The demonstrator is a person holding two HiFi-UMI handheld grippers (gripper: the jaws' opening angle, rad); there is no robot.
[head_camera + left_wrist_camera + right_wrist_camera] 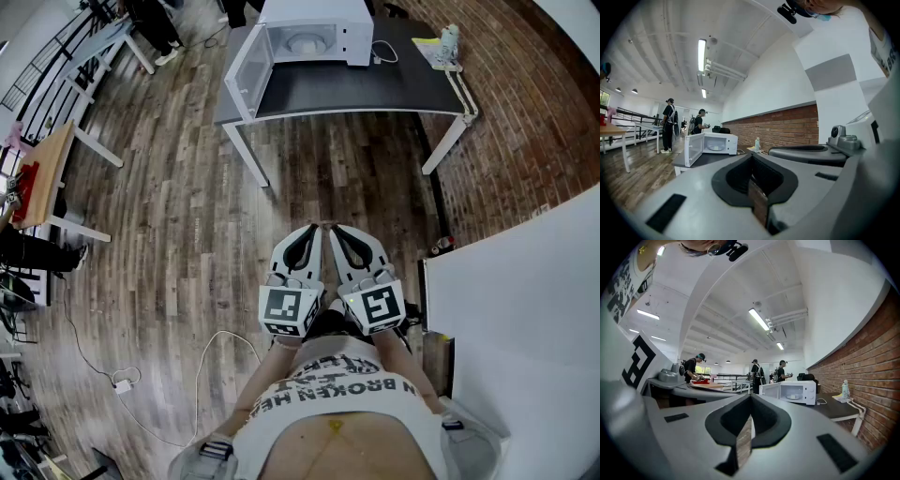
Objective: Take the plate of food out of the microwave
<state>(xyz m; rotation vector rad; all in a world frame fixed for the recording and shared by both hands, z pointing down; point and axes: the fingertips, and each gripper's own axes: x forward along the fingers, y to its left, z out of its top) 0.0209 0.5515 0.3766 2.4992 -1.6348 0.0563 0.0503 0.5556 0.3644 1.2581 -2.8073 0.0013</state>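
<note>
Showing left grey two-jaw gripper (313,231), jaws closed, empty, over brown plank floor (187,234) | right grey two-jaw gripper (331,229) just beside it, jaws closed, empty | pale round plate (306,42) inside white microwave (349,37), door open, on black table (375,89), well apart from both grippers.

Your microwave stands open with the plate inside.
The white microwave (319,28) sits well ahead of you on the dark table (375,89), toward its left end, with its door (246,70) swung wide open to your left. In the cavity a pale round plate (305,42) lies flat on the oven floor. What is on it is too small to make out from where you stand.
</note>
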